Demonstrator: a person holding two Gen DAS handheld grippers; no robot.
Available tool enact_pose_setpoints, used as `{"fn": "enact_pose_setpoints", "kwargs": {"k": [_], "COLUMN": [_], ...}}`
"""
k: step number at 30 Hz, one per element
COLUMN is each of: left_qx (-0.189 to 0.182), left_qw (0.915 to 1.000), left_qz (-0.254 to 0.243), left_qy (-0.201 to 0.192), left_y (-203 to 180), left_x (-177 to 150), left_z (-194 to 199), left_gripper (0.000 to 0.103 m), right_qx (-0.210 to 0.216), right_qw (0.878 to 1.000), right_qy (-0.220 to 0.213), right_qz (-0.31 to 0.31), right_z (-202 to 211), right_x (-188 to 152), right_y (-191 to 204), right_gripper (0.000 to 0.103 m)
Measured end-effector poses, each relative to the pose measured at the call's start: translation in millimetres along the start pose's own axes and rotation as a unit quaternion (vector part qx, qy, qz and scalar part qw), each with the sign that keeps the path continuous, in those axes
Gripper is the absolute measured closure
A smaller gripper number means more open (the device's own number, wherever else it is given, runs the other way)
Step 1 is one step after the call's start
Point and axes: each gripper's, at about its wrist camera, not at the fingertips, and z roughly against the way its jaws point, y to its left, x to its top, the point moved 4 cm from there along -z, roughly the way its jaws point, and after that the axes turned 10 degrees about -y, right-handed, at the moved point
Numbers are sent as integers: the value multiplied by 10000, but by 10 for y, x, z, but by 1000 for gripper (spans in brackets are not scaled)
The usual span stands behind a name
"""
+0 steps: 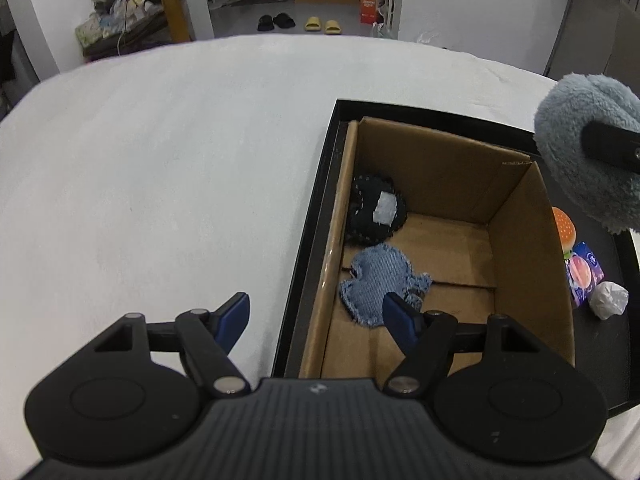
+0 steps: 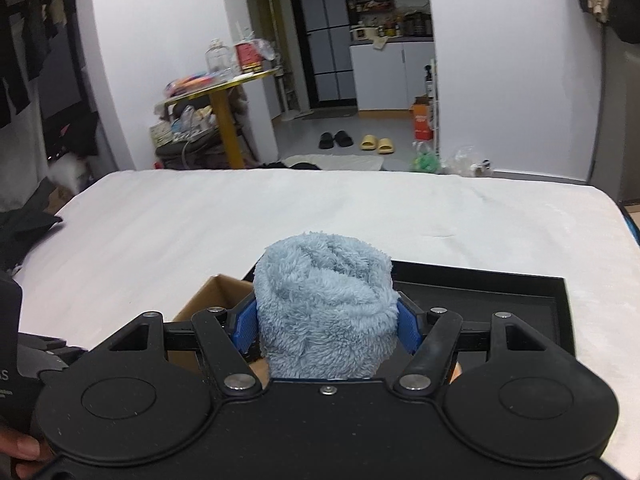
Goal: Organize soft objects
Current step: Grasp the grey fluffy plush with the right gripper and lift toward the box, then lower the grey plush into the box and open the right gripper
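Your right gripper [image 2: 326, 326] is raised above the black tray [image 2: 558, 296] and tilted a little downward, its blue pads clamped on the rolled blue fleece [image 2: 324, 308]. Your left gripper [image 1: 316, 320] points steeply down over the cardboard box's [image 1: 448, 168] near edge, jaws apart and empty; the denim patch [image 1: 376, 284] lies beneath its right finger, the dark patch [image 1: 376, 208] beyond.

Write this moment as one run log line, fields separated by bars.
right claw: shut on fluffy blue roll | left claw: open, empty | cardboard box: two denim pieces inside
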Motion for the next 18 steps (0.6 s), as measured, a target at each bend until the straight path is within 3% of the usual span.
{"fn": "enact_pose_setpoints", "kwargs": {"k": [4, 7, 12, 14, 18], "left_qx": [-88, -148, -287, -421, -537], "left_qw": [9999, 9997, 9992, 9983, 9973], "left_qz": [106, 170, 238, 341, 445], "left_qy": [27, 75, 158, 211, 216], "left_y": [59, 96, 161, 178, 177], "left_x": [-43, -54, -67, -63, -55], "left_z": [-17, -36, -79, -99, -81], "left_gripper": [41, 52, 84, 91, 92], "right_qx": [47, 75, 165, 184, 218], "right_qw": [10000, 9999, 9997, 9995, 9988], "right_qy": [55, 85, 178, 237, 390], "right_qz": [28, 38, 91, 124, 183], "right_z": [-8, -25, -77, -87, -142], "right_x": [-8, -18, -53, -88, -160], "right_y": [104, 165, 295, 334, 442], "right_gripper": [38, 38, 38, 38, 38]}}
